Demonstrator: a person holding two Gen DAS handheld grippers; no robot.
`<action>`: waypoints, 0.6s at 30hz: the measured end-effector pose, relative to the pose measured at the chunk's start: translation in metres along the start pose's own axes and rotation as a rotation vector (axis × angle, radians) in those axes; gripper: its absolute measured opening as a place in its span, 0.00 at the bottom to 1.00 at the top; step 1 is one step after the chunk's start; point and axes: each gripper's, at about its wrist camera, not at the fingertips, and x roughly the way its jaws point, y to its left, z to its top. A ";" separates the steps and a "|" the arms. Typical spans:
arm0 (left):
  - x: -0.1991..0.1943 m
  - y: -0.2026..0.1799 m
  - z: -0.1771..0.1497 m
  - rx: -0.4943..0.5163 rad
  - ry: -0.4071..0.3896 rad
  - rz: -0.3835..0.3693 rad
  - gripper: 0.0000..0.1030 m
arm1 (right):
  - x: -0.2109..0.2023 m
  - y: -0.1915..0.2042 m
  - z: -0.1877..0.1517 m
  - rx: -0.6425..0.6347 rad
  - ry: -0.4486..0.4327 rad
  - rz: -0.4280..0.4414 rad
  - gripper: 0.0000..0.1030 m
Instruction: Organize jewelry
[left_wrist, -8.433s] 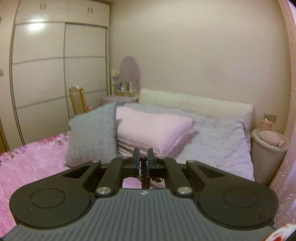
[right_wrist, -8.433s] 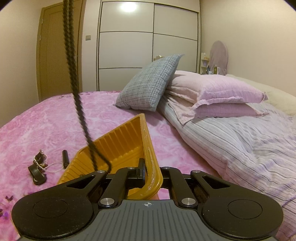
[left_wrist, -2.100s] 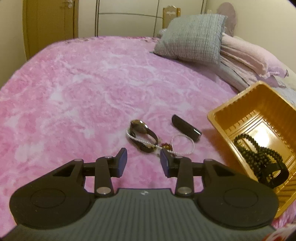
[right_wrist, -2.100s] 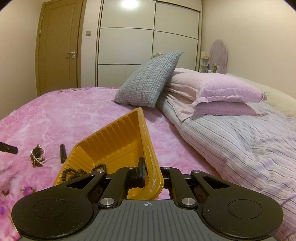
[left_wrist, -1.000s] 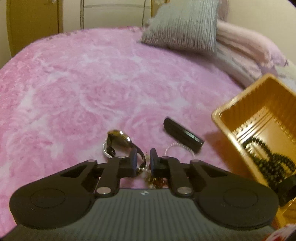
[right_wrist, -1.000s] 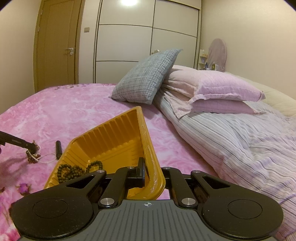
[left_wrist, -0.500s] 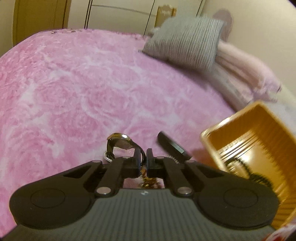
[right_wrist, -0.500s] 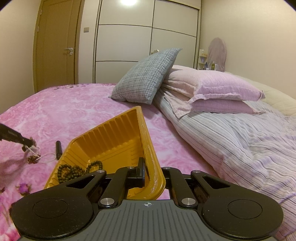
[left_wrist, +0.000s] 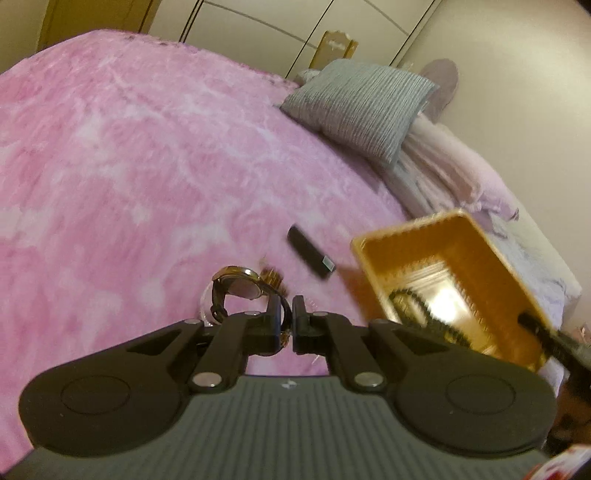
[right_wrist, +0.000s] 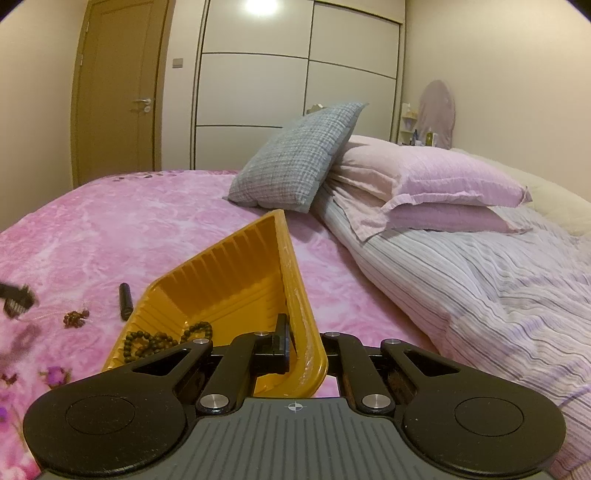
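Observation:
My left gripper (left_wrist: 286, 310) is shut on the dark strap of a gold-cased watch (left_wrist: 236, 286), which hangs just above the pink bedspread. A small brown beaded charm (left_wrist: 271, 276) on a thin chain lies under it, also seen from the right wrist as the charm (right_wrist: 74, 317). A black bar-shaped piece (left_wrist: 310, 256) lies between the watch and the yellow tray (left_wrist: 476, 236). Dark beads (right_wrist: 162, 338) lie in the tray (right_wrist: 236, 280). My right gripper (right_wrist: 306, 345) is shut on the tray's near rim and tilts it up. The left gripper's tip (right_wrist: 14, 295) shows blurred at the far left.
A grey cushion (right_wrist: 295, 162) and pink pillows (right_wrist: 436, 184) lie at the head of the bed, with a striped sheet (right_wrist: 480, 280) to the right. Wardrobe doors (right_wrist: 295, 92) and a room door (right_wrist: 118, 92) stand behind. The pink bedspread (left_wrist: 129, 166) stretches left of the jewelry.
The left gripper has shut on the watch strap, lifted the watch off the bedspread and swung right toward the tray. The charm stayed on the bed. The right gripper and tray held still.

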 end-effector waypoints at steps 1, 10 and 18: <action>-0.001 0.002 -0.006 0.004 0.011 0.013 0.04 | 0.000 0.000 0.000 0.000 0.000 0.000 0.06; -0.001 -0.001 -0.019 0.101 0.011 0.107 0.16 | 0.000 0.001 0.000 0.001 0.000 0.001 0.06; 0.011 -0.012 -0.032 0.221 0.096 0.144 0.18 | -0.002 0.001 -0.002 0.002 0.003 -0.002 0.06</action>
